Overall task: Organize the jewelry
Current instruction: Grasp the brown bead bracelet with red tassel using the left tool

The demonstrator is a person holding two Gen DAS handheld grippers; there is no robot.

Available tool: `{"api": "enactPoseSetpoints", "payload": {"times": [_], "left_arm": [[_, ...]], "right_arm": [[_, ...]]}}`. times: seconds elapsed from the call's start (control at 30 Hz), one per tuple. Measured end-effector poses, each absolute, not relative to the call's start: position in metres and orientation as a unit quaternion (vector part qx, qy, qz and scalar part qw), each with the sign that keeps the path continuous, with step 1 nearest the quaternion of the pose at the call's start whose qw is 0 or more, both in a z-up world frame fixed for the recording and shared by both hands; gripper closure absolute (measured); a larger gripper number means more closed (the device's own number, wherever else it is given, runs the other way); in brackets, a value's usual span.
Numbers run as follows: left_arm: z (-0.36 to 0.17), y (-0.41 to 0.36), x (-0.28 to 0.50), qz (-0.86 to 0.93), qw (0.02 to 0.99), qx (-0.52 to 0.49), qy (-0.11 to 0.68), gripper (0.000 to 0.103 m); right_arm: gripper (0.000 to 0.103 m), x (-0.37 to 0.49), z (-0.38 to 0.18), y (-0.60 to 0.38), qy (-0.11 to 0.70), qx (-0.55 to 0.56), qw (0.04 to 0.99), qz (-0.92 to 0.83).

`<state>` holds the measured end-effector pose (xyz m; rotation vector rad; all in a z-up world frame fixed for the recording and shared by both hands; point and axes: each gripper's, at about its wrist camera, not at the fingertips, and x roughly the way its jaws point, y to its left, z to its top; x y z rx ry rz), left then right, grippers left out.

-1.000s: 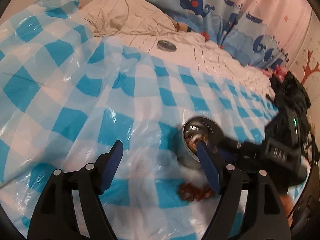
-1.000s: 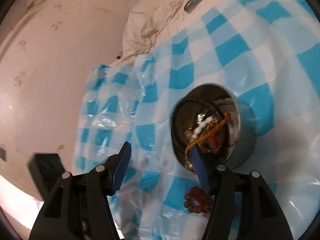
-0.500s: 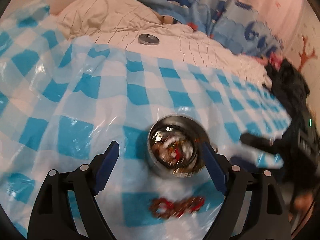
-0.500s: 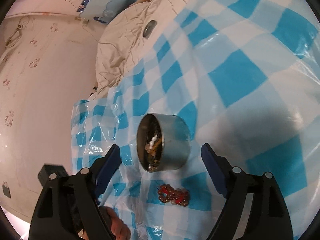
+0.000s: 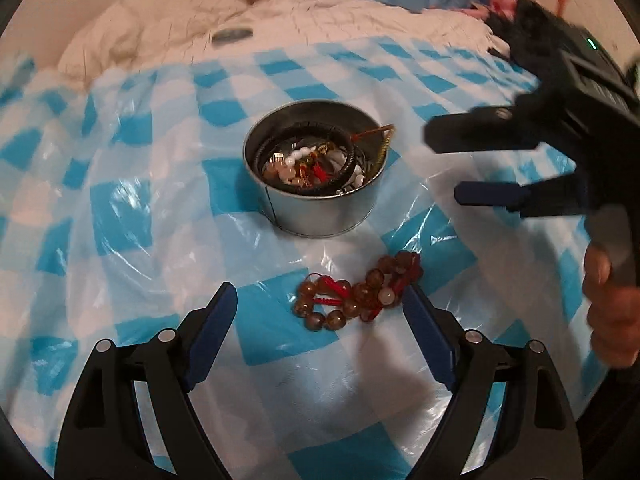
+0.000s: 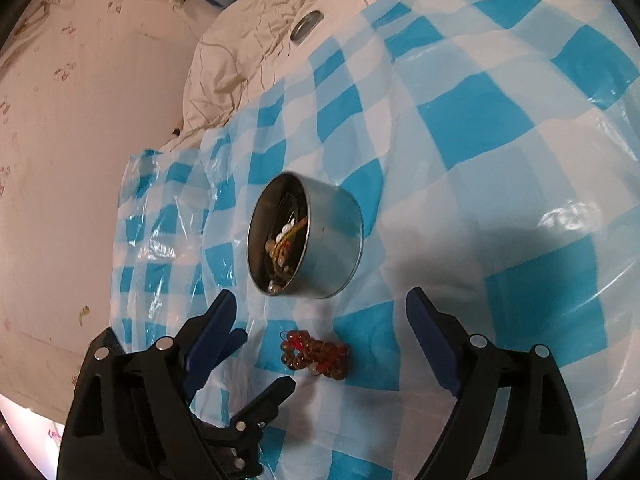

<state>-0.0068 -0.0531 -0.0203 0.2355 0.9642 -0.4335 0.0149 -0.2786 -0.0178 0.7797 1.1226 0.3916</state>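
Count of items on the blue-and-white checked plastic sheet (image 5: 120, 216): one round metal tin (image 5: 320, 208), one loose bead bracelet (image 5: 356, 292), and one small round metal lid (image 5: 232, 34) lying well apart on the cream quilt (image 5: 160, 16) at 11 o'clock from the tin. The tin stands upright with its mouth up and holds a tangle of jewellery: a dark bangle, white beads, red and gold pieces; I cannot count these singly. A gold-coloured strand hangs over the tin's rim at 2 o'clock.

No brand, label or legible writing is visible on the tin, lid or sheet.

The bracelet, brown beads on red cord, lies bunched flat on the sheet just beside the tin at its 5 o'clock, not touching it. In the left wrist view its long axis runs from 8 o'clock to 2 o'clock.

My left tongs (image 5: 320, 304) stand wide, with the bracelet lying between the fingertips and neither pad pressing on it. My right tongs (image 6: 320, 312) are opening, already wide, with nothing between the pads; the bracelet (image 6: 314, 354) lies below and between their tips. In the left view the right tongs (image 5: 444, 168) sit at 3 o'clock from the tin, my hand (image 5: 612, 304) on the grip.
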Motion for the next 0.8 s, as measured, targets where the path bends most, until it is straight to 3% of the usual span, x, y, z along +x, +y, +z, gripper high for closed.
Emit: {"api": "enactPoseSetpoints", "payload": {"times": [0.17, 0.53, 0.73, 0.8], "left_arm": [[-0.015, -0.055, -0.015, -0.190, 0.870, 0.165, 0.424, 0.022], [-0.029, -0.064, -0.022, -0.234, 0.840, 0.214, 0.441, 0.040], [-0.039, -0.065, -0.015, -0.230, 0.833, 0.206, 0.458, 0.071], [-0.042, -0.068, -0.012, -0.228, 0.832, 0.204, 0.463, 0.091]], "right_arm": [[0.020, 0.015, -0.018, -0.272, 0.523, 0.349, 0.752, 0.198], [0.020, 0.014, -0.024, -0.265, 0.535, 0.344, 0.745, 0.203], [0.020, 0.013, -0.024, -0.259, 0.540, 0.335, 0.743, 0.211], [0.020, 0.013, -0.024, -0.258, 0.542, 0.334, 0.742, 0.210]]}}
